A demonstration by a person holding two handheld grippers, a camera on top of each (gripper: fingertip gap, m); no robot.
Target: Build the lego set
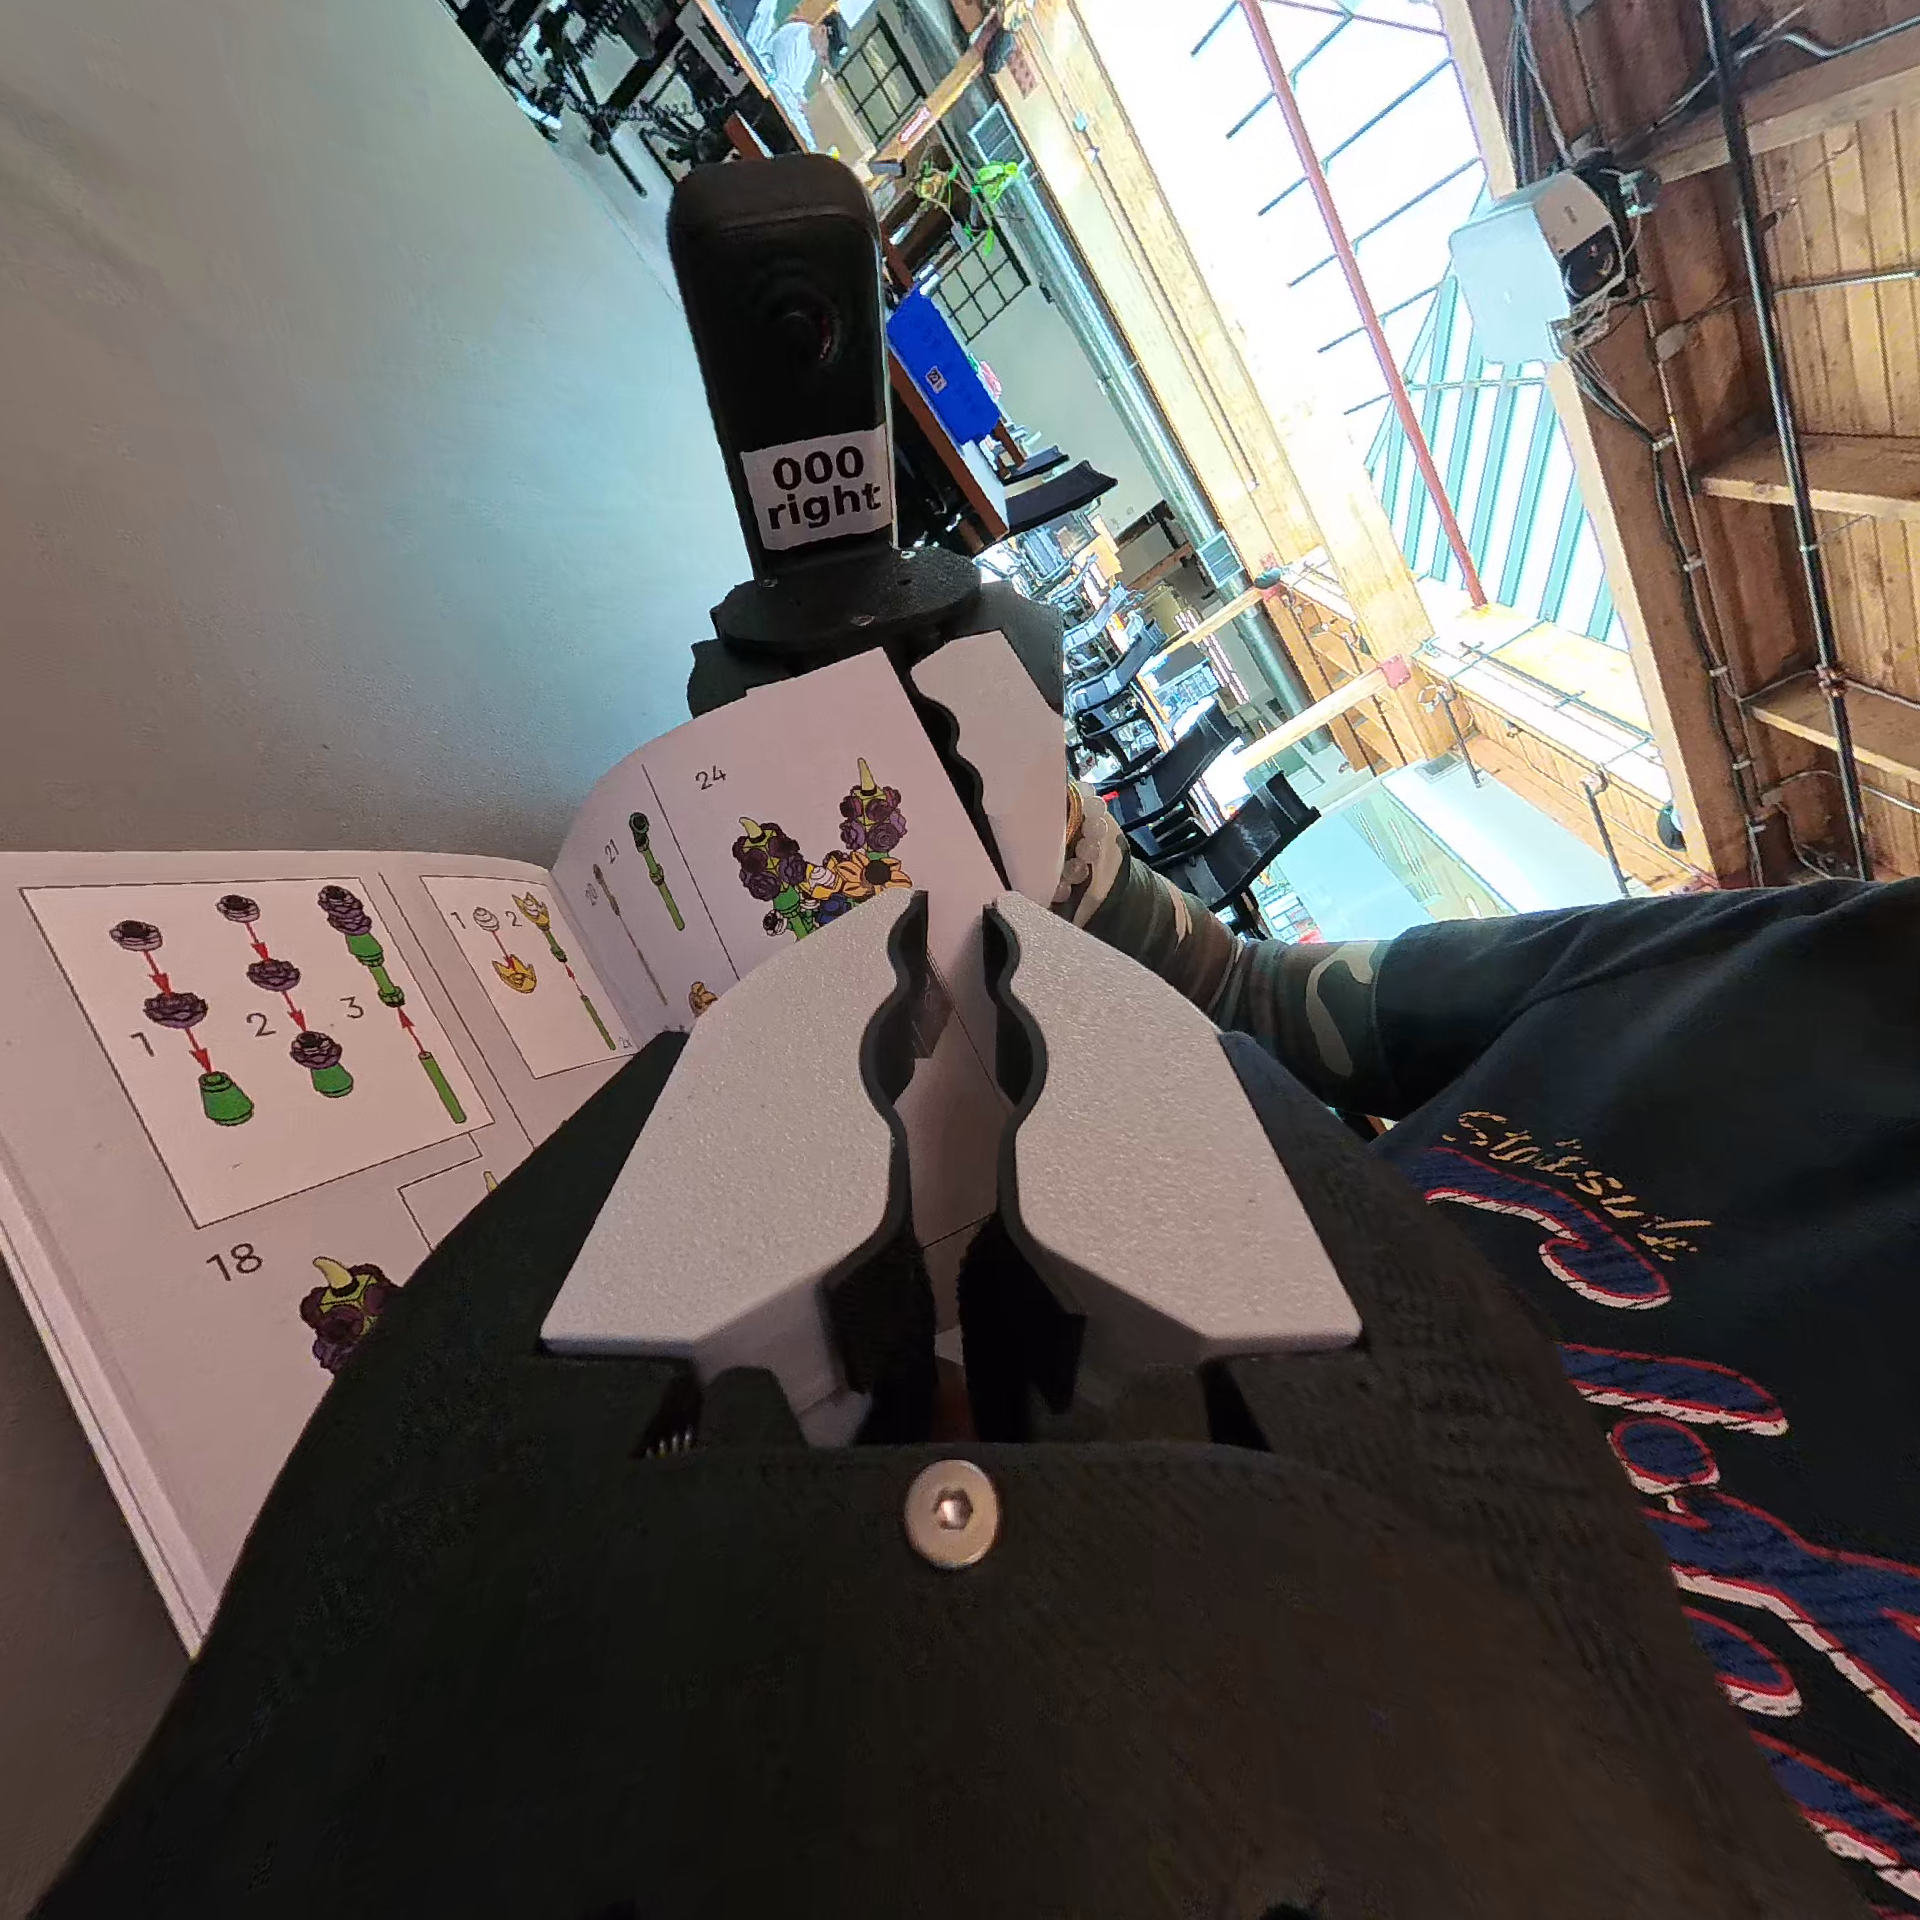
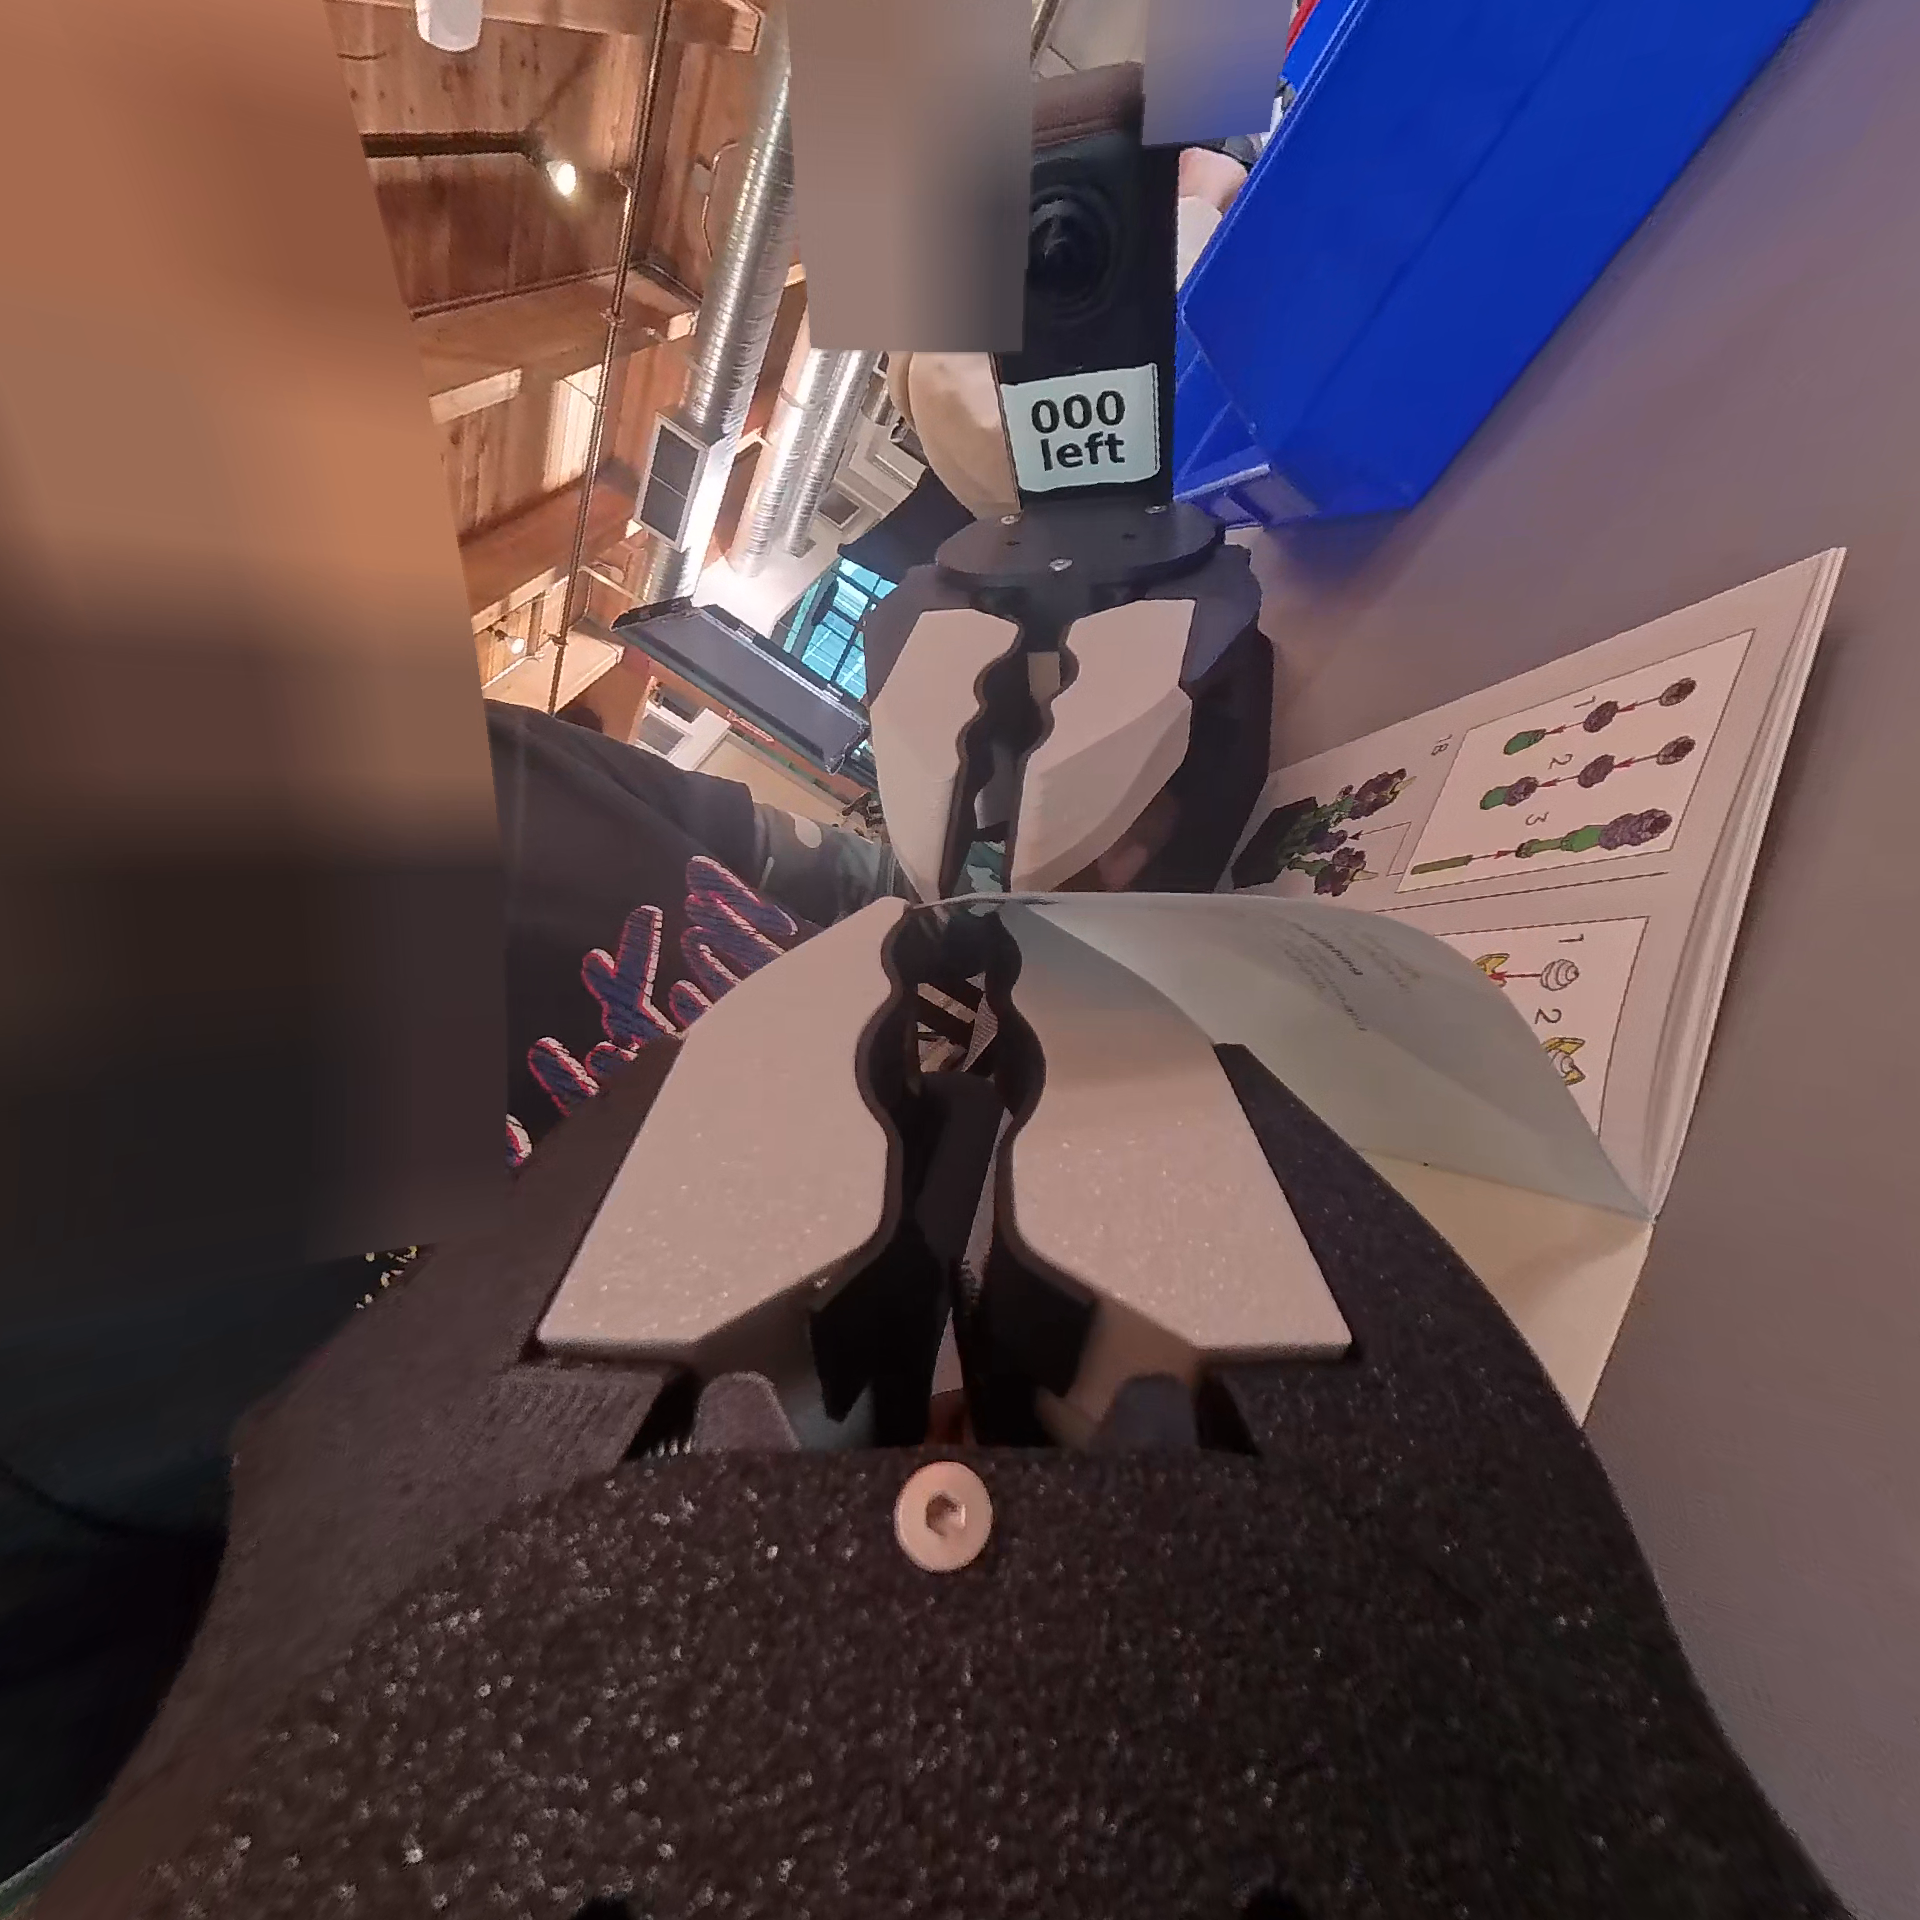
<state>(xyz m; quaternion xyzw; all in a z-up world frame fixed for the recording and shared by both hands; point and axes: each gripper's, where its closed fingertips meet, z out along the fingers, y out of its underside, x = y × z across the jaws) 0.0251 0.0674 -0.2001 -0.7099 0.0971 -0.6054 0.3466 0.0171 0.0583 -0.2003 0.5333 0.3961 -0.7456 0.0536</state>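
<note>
The lego instruction booklet (image 1: 260, 1049) lies open on the grey table, showing flower build steps. One page (image 1: 821, 790) is lifted and curls upward. My left gripper (image 1: 956, 909) is shut on this page, whose white sheet runs between its fingers. My right gripper (image 1: 951, 727) faces it from the far side, also shut on the page. In the right wrist view my right gripper (image 2: 951, 914) pinches the page's edge (image 2: 1247, 997) at its tips, with the left gripper (image 2: 971, 862) tip to tip opposite. The booklet (image 2: 1621, 831) lies to the right. No lego pieces show.
A blue plastic bin (image 2: 1507, 239) stands on the grey table (image 2: 1818, 935) behind the booklet. A person's dark sleeve and printed shirt (image 1: 1662, 1247) fill the right side of the left wrist view. A workshop ceiling shows behind. The tips of both grippers are at nearly the same place.
</note>
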